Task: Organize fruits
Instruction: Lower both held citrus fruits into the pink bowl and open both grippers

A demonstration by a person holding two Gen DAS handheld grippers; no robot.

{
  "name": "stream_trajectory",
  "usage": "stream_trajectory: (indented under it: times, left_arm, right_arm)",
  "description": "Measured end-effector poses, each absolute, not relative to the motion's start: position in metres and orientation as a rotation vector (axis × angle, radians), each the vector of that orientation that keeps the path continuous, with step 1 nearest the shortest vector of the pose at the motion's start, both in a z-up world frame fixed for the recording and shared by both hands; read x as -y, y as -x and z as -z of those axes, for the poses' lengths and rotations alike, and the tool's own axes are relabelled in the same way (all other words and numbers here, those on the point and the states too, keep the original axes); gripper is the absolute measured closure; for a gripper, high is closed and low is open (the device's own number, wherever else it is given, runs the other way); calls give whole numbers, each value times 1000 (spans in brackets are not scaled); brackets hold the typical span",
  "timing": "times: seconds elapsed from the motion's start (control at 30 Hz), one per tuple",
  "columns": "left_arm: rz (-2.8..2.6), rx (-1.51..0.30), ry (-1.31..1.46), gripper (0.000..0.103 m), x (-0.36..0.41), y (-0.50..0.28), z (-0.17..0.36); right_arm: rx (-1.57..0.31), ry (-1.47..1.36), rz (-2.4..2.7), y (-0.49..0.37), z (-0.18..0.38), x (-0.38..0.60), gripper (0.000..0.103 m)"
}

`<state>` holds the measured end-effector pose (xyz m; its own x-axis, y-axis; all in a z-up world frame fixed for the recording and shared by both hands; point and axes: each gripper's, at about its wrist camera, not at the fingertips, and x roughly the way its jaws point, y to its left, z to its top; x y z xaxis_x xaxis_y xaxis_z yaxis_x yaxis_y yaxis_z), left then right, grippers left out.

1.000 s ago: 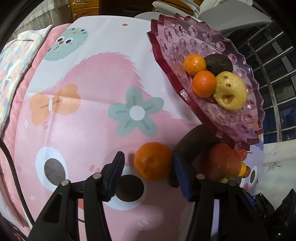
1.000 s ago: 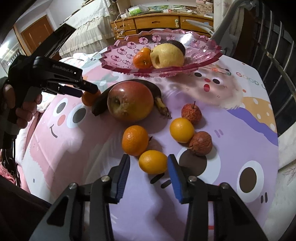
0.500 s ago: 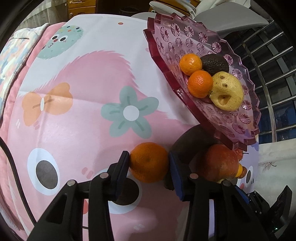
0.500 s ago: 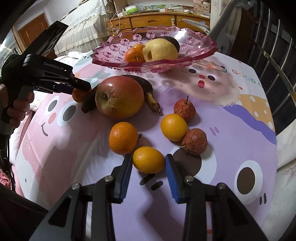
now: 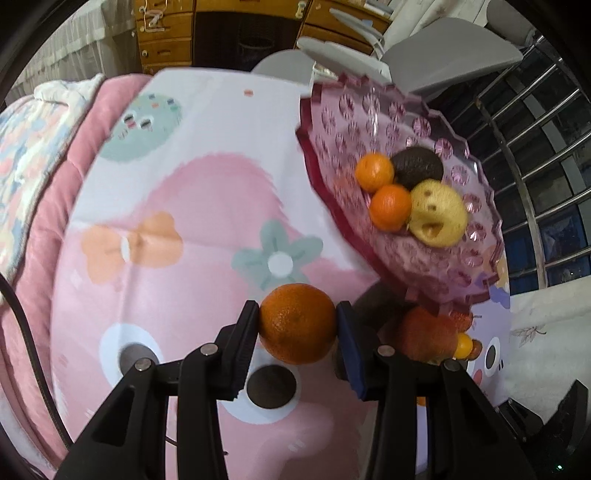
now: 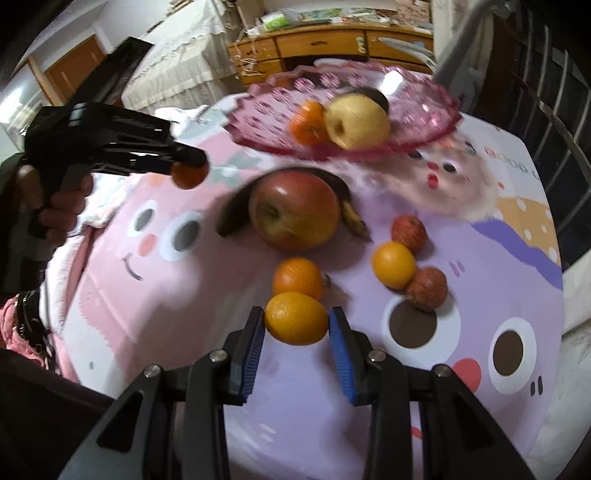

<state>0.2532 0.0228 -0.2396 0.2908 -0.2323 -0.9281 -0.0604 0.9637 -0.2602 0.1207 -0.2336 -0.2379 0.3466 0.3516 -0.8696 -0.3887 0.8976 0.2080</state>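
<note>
Cartoon-printed cloth (image 5: pixel 207 206) is covering the table, with wooden drawers (image 5: pixel 166 33) behind it. Through my left camera, my left gripper (image 5: pixel 297 330) is now clamping the tangerine (image 5: pixel 297 328) it was only straddling a second ago, and is lifting it clear near the pink glass dish (image 5: pixel 476 236) at the far edge. Through my right camera, my right gripper (image 6: pixel 296 326) is likewise pinching a yellow-orange citrus (image 6: pixel 296 323), newly closed on it, near the front edge. Both fruits are ready for the dish; an apple (image 6: pixel 294 211) and small fruits are waiting.
</note>
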Motion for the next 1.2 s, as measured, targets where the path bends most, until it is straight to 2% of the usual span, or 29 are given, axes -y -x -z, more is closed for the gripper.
stream_trajectory:
  times: [0.33, 0.67, 0.97, 1.03, 1.07, 1.1, 1.13, 1.2]
  left_arm:
    - [189, -1148, 214, 62, -21, -280, 196]
    - [279, -1073, 193, 62, 3, -307, 180]
    - [316, -1083, 136, 61, 19, -307, 175]
    - [312, -1069, 138, 57, 17, -303, 170]
    - [311, -1061, 144, 55, 16, -300, 166]
    - [307, -1052, 152, 48, 14, -298, 163]
    - [302, -1047, 157, 42, 13, -296, 160]
    - [283, -1041, 153, 38, 11, -290, 155]
  right_arm:
    - [-980, 29, -540, -147, 192, 203, 67]
    - [-844, 43, -511, -194, 170, 193, 67]
    - [-866, 35, -427, -215, 180, 190, 66]
    - [-873, 41, -404, -216, 181, 189, 66]
    - [-875, 45, -390, -216, 181, 189, 63]
    - [-867, 42, -386, -216, 180, 189, 59]
    - [-859, 38, -384, -214, 178, 190, 52]
    - [-840, 27, -373, -212, 173, 192, 44]
